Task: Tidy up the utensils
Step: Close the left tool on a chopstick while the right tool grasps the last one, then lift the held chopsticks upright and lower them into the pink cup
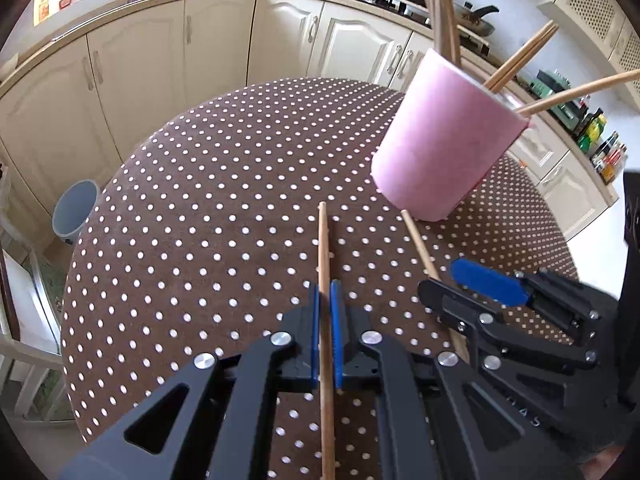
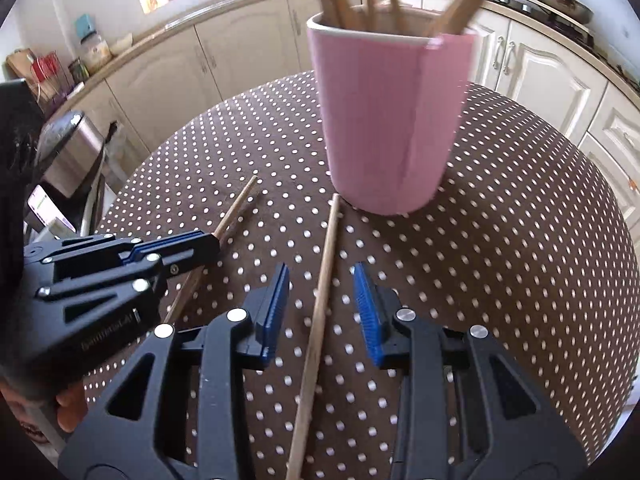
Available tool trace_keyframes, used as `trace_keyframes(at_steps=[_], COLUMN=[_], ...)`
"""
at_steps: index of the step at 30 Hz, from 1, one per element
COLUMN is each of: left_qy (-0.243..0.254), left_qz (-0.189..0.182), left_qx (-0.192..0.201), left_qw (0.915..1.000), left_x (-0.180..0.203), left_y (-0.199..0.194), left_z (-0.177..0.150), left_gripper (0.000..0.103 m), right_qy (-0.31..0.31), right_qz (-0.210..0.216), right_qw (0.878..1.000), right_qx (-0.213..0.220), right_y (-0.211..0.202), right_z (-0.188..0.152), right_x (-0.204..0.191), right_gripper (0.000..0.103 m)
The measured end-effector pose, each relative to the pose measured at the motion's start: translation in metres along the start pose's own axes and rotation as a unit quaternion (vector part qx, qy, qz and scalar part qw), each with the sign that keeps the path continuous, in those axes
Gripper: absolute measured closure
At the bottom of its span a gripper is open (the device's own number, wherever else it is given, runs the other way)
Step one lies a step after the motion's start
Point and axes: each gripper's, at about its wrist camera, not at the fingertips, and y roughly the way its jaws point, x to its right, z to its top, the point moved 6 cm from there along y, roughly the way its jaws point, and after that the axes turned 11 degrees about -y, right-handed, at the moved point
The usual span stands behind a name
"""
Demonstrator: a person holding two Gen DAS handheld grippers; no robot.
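A pink cup [image 1: 444,144] [image 2: 390,120] stands on the polka-dot table [image 1: 220,184] [image 2: 520,208] with several wooden chopsticks in it. My left gripper [image 1: 325,292] is shut on one wooden chopstick [image 1: 324,248], which points ahead; in the right wrist view this gripper [image 2: 214,240] holds it [image 2: 236,208] low over the cloth. My right gripper [image 2: 320,276] is open, its pads on either side of a second chopstick [image 2: 326,264] that lies on the cloth with its tip near the cup's base. That chopstick [image 1: 420,240] and the right gripper [image 1: 452,280] also show in the left wrist view.
Cream kitchen cabinets [image 1: 208,40] curve round behind the table. A grey bin [image 1: 74,212] stands on the floor at the left. A stove with a pan [image 1: 476,16] is at the back right, bottles [image 1: 600,140] along the right counter.
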Motion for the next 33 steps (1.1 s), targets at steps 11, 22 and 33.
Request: trace_keyframes(at_steps=[11,22,33], left_qy=[0.028,0.039,0.067], left_qz=[0.020,-0.013,-0.078], left_qx=[-0.011,0.024,0.117], left_qw=[0.9994,0.9988,0.9878], left_x=[0.009,0.037,0.081], left_y=[0.016,-0.022,-0.119], left_z=[0.011,0.018,0.034], left_gripper=[0.097,0.097,0.097], right_qy=[0.001,0.024,0.021], right_qz=[-0.003,0.036,0.044], right_qw=[1.000,0.998,0.983], right_qx=[-0.023,0.042,0.177], right_y=[0.017,-0.041,-0.156], right_z=[0.014,0.005,0.027], right_x=[0.004,0.022,0.022], right_gripper=[0.096,0.097,0.097])
